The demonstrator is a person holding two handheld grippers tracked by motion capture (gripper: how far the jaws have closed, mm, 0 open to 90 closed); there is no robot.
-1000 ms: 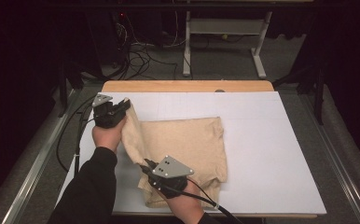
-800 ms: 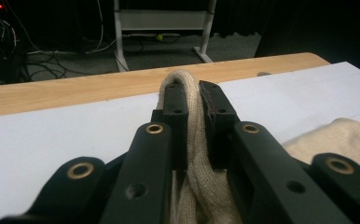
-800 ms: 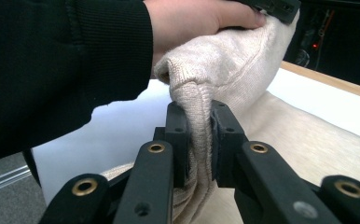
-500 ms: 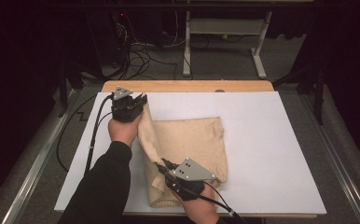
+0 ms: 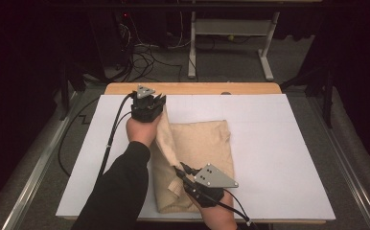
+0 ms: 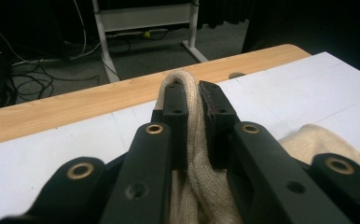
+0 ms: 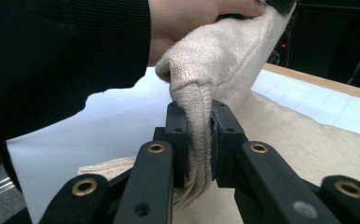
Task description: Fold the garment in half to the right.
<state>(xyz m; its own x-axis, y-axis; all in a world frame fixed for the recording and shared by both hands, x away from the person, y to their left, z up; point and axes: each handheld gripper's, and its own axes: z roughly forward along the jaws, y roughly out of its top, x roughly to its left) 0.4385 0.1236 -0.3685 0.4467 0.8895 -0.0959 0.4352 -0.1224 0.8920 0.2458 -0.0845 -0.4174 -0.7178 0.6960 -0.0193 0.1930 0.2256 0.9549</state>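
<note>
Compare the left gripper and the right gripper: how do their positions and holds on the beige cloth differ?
The left gripper is near the table's far edge; the right gripper sits near the front edge. The left one lifts the beige cloth edge higher; the right one pinches it lower. Both are shut on the same fold.

One camera looks down from high above the table, two ride close on the grippers, and all see the cloth.
</note>
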